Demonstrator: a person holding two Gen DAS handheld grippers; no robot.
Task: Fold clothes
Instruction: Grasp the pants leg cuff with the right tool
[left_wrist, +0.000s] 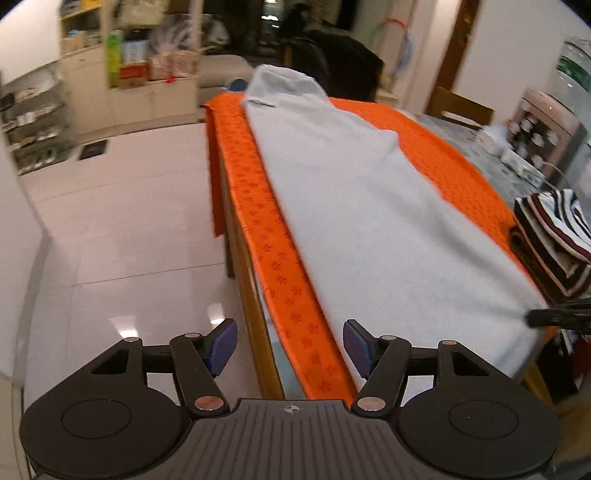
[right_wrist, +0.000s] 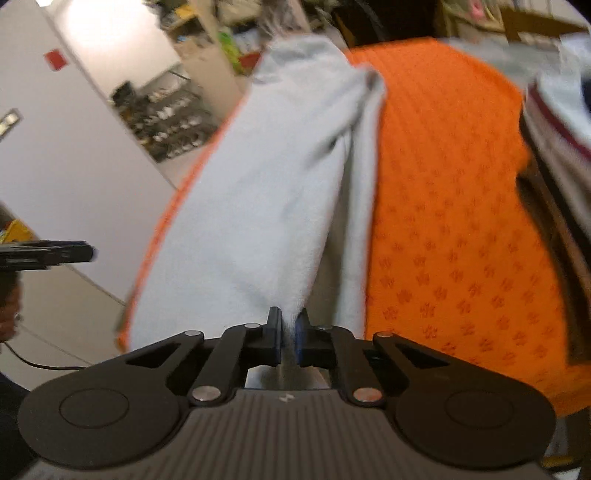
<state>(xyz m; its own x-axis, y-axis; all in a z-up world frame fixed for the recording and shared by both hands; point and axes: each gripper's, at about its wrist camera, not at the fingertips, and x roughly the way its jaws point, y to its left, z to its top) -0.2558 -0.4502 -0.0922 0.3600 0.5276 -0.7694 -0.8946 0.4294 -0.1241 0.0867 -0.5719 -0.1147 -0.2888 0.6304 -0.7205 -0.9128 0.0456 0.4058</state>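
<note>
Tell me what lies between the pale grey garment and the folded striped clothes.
In the left wrist view, only a strip of orange patterned cloth separates the pale grey garment from the folded striped clothes.

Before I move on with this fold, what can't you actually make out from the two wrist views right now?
- Near hem of the pale grey garment: right wrist view, hidden behind the right gripper, shut on its edge.
- Striped folded clothes: cut by the right edge in both views.
- Fold along the garment's right side: right wrist view, motion blur.
- Shelf contents: both views, blurred and small.
- Left gripper: open over the table's edge, holding nothing; its body cut by the bottom edge.
</note>
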